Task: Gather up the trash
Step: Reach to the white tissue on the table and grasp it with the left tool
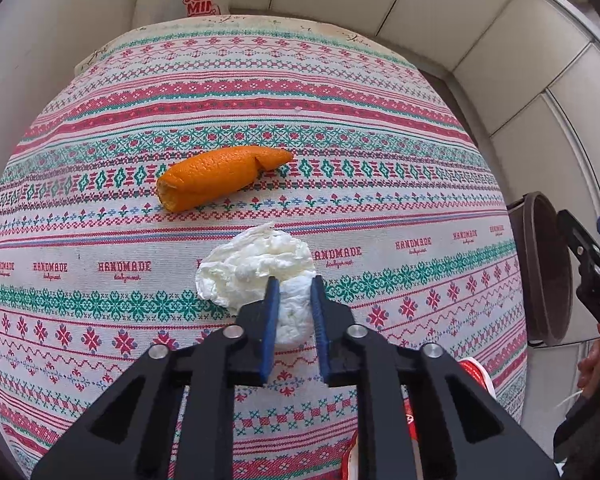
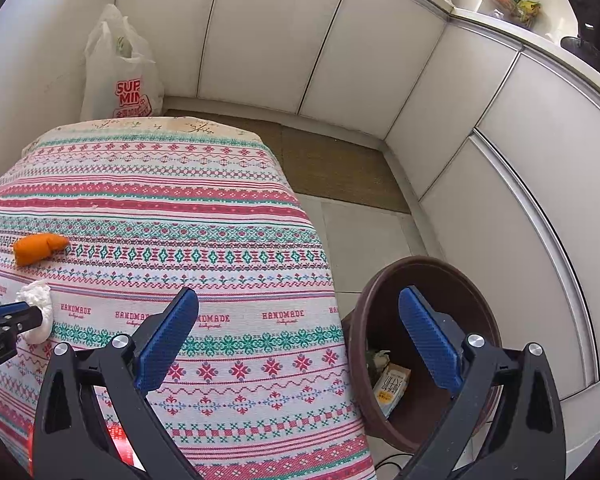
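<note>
Left claw [image 1: 294,284] pinches the crumpled white tissue [image 1: 256,272] on the patterned counter [image 1: 380,208]; orange peel [image 1: 216,176] lies at eleven o'clock of it. Right claw [image 2: 300,336] gapes apart, empty, brown bin [image 2: 420,280] beneath.

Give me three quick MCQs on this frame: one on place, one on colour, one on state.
1. Where is the brown bin?
A. on the table
B. on the floor beside the table
C. on the counter

2. What colour is the peel on the tablecloth?
A. orange
B. yellow
C. green

3. How do the right gripper's jaws stand?
A. shut on the peel
B. shut on nothing
C. open and empty

Key: B, the bin stands on floor tiles past the table edge; A, the peel is plainly orange; C, its jaws are spread wide with nothing between, while the left gripper pinches the white tissue wad.
</note>
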Demonstrator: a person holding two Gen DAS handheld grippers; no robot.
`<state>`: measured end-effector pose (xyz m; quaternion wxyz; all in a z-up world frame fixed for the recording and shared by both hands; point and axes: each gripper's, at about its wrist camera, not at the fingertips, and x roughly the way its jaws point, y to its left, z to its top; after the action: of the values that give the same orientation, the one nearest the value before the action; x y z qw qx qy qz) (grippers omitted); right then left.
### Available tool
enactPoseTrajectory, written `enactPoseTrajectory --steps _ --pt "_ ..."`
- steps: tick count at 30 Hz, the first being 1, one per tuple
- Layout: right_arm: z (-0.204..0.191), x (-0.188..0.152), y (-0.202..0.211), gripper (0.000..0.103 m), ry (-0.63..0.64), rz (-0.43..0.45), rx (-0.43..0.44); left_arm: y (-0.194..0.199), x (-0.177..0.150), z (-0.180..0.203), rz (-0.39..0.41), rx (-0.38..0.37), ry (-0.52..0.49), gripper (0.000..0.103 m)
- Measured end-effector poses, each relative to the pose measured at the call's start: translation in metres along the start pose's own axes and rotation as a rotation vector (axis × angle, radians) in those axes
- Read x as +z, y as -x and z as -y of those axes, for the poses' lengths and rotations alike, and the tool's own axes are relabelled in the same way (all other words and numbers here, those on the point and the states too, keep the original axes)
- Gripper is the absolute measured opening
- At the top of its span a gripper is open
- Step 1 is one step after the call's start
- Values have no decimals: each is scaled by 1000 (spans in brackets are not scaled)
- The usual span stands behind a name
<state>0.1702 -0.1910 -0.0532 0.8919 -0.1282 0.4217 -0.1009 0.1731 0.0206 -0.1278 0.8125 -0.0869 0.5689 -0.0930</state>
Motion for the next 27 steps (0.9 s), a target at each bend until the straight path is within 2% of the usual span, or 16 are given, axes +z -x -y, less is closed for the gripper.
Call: enactPoseTrajectory --steps 3,8,10,11,12,16,19,20,21,22,24,27 --pt "-6 2 0 96 5 2 5 12 -3 3 17 -13 -25 2" --pt "-16 4 -1 96 15 3 16 24 -5 0 27 -29 -35 5" --pt "-19 5 -1 96 28 5 13 19 -6 -3 10 -17 -19 43" --pt "-20 5 -2 96 35 5 11 15 -6 -4 8 -9 7 80" --pt "-21 4 -2 96 41 5 7 14 -6 -8 21 -3 42 83" --pt "-18 4 -5 96 38 1 2 0 -1 -9 -16 -25 84 83" --pt "-15 4 -6 96 32 -4 3 -13 -1 -2 -33 -2 79 82" --pt "-15 4 -7 96 31 -4 3 -17 -2 1 -34 14 70 75" --pt "-15 4 -7 96 31 -4 3 -21 -3 4 -41 30 50 57" --pt "-15 4 -7 96 31 -2 3 -23 -4 7 -48 42 35 47" --pt "-14 4 -6 96 28 -1 3 -21 -7 10 -32 49 4 38" --pt "-15 5 -7 96 18 -5 10 -8 -9 10 2 34 -17 34"
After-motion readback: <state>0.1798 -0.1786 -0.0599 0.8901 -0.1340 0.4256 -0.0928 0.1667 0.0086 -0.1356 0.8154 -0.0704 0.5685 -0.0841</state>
